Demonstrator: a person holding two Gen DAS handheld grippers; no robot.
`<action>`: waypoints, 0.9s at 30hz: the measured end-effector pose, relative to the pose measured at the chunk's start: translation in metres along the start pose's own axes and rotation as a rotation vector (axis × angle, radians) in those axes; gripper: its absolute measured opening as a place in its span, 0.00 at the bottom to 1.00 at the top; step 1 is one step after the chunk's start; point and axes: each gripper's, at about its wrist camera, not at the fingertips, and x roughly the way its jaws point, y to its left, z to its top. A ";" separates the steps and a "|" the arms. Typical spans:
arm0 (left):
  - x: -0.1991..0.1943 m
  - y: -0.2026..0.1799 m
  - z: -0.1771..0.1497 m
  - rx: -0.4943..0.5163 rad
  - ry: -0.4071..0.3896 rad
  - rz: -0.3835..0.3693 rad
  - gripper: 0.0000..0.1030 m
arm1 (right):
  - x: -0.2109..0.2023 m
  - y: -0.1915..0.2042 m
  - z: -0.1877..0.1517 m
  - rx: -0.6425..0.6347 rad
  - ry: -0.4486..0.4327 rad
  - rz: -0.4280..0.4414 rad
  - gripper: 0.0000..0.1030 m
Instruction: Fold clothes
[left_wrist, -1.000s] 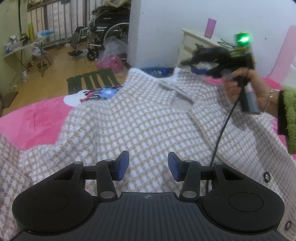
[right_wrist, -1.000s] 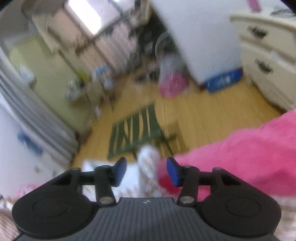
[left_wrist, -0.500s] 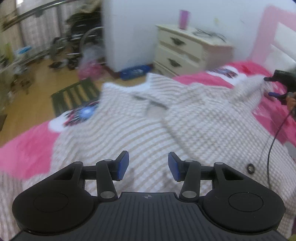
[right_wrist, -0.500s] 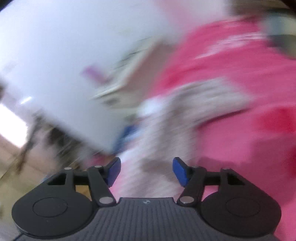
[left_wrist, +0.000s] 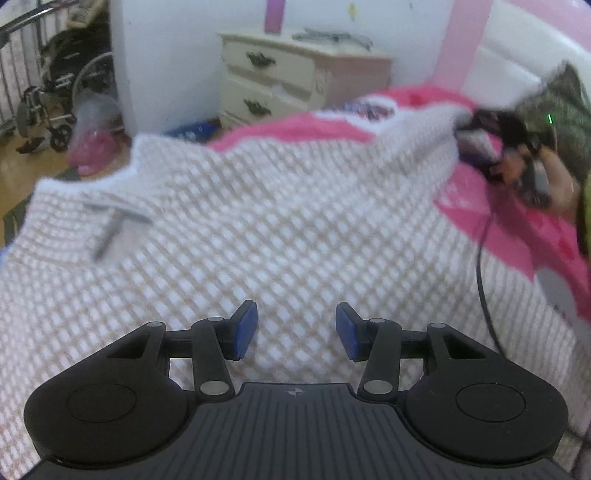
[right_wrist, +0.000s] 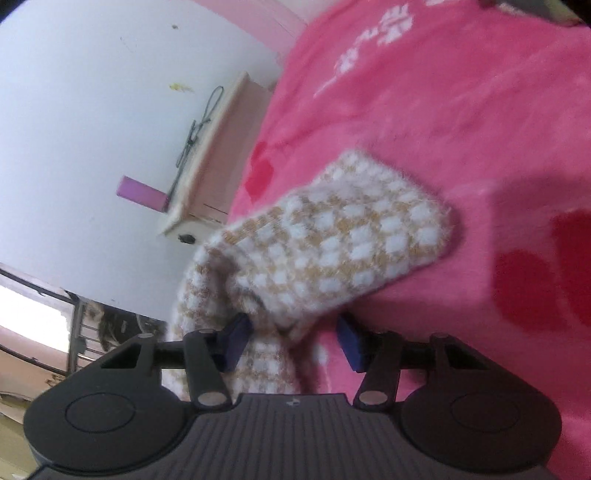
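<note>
- Now my left gripper (left_wrist: 295, 328) hangs unclenched over the checked cardigan (left_wrist: 229, 229) spread on the pink blanket (right_wrist: 461, 110).
- At two o'clock, my right gripper (right_wrist: 295, 341), jaws just narrowing, straddles the sleeve cuff (right_wrist: 343, 236), not yet pinched.
- Soft, light, floppy knit: I'd grip cuff and hem.

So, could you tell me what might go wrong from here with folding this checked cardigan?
1. The right gripper has just been closing around the sleeve, but a gap shows at one pad, so the fuzzy knit could slip out.
2. The black cable trails over the checked cardigan and may get caught in a fold.
3. The left gripper stands open above the fabric, leaving that side unanchored.
</note>
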 end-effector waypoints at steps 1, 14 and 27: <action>0.003 -0.001 -0.002 0.006 0.016 0.000 0.46 | 0.003 0.005 0.000 -0.020 0.007 -0.005 0.43; 0.000 0.008 -0.011 -0.046 0.029 0.012 0.45 | -0.097 0.135 -0.018 -0.435 -0.105 0.290 0.13; -0.145 0.167 -0.013 -0.365 -0.198 0.334 0.46 | -0.181 0.182 -0.322 -1.566 0.427 0.612 0.52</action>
